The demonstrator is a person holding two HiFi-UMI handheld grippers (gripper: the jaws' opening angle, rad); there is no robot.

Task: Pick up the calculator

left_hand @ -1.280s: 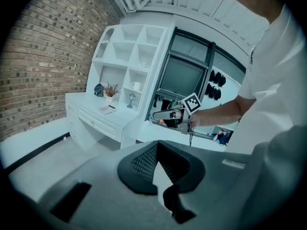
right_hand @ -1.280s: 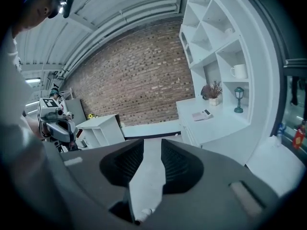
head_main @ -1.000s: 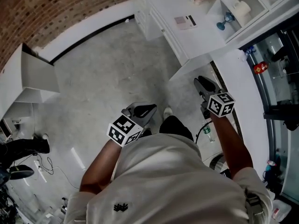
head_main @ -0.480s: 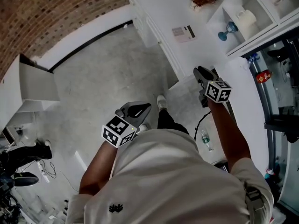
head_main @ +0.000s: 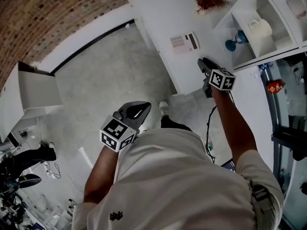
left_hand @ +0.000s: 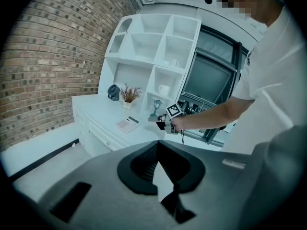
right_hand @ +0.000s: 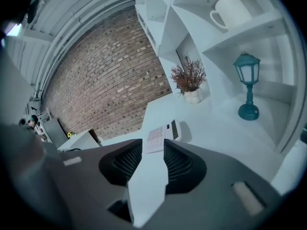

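The calculator [head_main: 184,42] is flat and white with a dark display strip, and it lies on the white counter [head_main: 153,8]. In the right gripper view the calculator [right_hand: 160,134] shows just beyond the jaw tips. My right gripper [head_main: 202,63] hovers over the counter's near edge, short of the calculator. Its jaws have just been opening; my right gripper [right_hand: 153,146] is open with nothing between its jaws. My left gripper [head_main: 143,107] hangs over the floor, well back from the counter. Seen from its own camera, my left gripper [left_hand: 157,144] has its tips touching and holds nothing.
A white shelf unit at the counter's back holds a teal lamp [right_hand: 248,87] and a white mug [right_hand: 230,11]. A potted dried plant [right_hand: 189,78] stands behind the calculator. Drawers front the counter. A brick wall and a low white desk [head_main: 33,87] lie to the left.
Both grippers have moved toward the counter as the person stepped forward. The right one now reaches over the counter's edge, closer to the calculator, and its jaws look wider apart.
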